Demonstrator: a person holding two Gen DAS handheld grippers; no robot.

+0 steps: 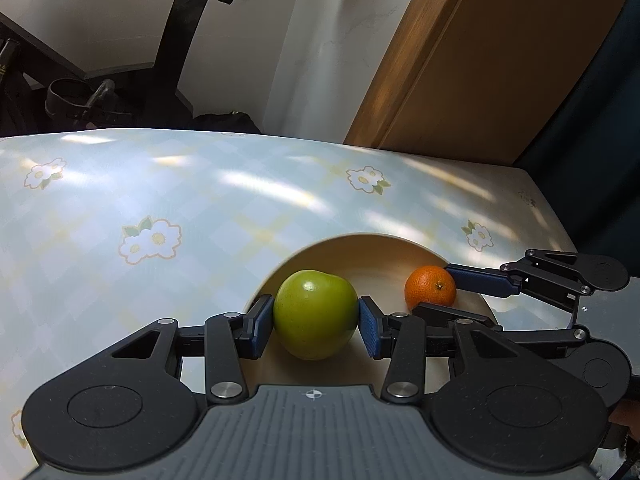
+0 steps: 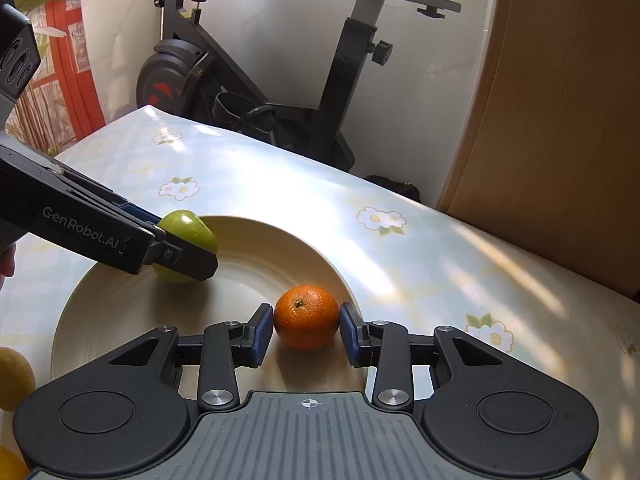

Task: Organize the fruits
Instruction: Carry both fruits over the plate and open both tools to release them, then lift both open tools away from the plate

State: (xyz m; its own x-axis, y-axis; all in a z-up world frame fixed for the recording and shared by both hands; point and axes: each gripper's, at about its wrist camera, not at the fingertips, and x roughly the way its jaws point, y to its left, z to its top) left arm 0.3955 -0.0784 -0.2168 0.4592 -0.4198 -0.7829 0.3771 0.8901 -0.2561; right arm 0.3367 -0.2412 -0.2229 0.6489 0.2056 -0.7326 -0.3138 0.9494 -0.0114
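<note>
Green apple (image 1: 315,314) sits clenched between the left gripper (image 1: 316,322) pads, orange (image 2: 306,317) between the right gripper (image 2: 306,330) pads — both over the plate (image 2: 260,248), neither released; yellow fruit (image 2: 14,376) waits outside, left.

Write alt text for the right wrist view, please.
The right tool grips an orange mandarin over a cream plate on a floral tablecloth. At left, the left tool holds a green apple over the same plate. An exercise bike stands behind.
</note>
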